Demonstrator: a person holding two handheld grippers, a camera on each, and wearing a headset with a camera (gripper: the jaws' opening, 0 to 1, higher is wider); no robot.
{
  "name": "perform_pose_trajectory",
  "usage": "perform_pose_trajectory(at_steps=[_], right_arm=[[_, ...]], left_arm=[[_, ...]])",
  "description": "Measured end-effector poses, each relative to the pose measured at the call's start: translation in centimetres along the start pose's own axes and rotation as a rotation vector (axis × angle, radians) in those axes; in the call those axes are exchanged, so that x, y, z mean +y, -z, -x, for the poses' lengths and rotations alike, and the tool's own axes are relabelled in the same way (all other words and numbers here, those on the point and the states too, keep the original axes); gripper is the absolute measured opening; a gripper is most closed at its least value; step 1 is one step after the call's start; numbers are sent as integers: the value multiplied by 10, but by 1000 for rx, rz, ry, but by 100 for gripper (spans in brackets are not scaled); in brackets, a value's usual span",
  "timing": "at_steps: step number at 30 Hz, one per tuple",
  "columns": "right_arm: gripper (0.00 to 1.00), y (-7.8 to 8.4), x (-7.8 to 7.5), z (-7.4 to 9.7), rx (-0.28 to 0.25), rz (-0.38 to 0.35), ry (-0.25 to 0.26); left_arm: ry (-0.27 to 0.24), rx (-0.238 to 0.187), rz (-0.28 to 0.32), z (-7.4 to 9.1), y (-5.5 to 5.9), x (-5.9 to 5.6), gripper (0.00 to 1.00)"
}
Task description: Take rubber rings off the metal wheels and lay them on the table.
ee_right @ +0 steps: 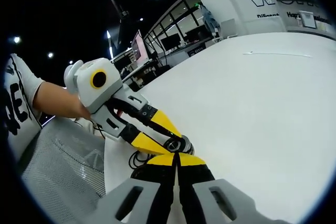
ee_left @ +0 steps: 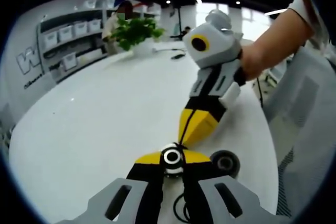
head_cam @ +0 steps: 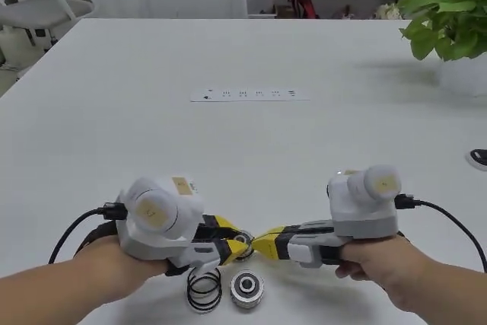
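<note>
A small metal wheel with a dark rubber rim is held just above the table near the front edge, and my left gripper is shut on it. The left gripper view shows the same wheel between my own yellow tips. My right gripper comes in from the right with its jaws shut. Its tips press against the wheel's rim, but whether they pinch the rubber is unclear. On the table below lie black rubber rings and a bare metal wheel.
A white power strip lies mid-table. A potted plant stands at the far right, and a dark round object sits at the right edge. Office chairs stand beyond the far table edge.
</note>
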State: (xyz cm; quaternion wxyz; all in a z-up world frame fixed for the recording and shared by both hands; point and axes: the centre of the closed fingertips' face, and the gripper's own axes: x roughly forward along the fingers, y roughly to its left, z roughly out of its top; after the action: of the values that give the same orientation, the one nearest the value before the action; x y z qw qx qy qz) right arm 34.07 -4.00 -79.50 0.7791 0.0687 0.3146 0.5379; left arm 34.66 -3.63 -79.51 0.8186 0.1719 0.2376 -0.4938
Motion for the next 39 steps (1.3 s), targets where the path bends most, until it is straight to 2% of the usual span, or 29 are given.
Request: perform_pose_trajectory(at_steps=[17,33,37,39], right_arm=[[0,-5,7,0,-38,-68,-41],[0,-12,22,2,-71,-107,-126],[0,-11,18,3,-71,-122,-117],[0,-10,12,2,-65,-102,-83]], left_arm=[[-2,-5,-8,1,0,0,12],[1,-17,-7,1,-1,0,12],[-1,-16,-3,0,-1,0,12],[-1,-16,2,0,-1,0,13]])
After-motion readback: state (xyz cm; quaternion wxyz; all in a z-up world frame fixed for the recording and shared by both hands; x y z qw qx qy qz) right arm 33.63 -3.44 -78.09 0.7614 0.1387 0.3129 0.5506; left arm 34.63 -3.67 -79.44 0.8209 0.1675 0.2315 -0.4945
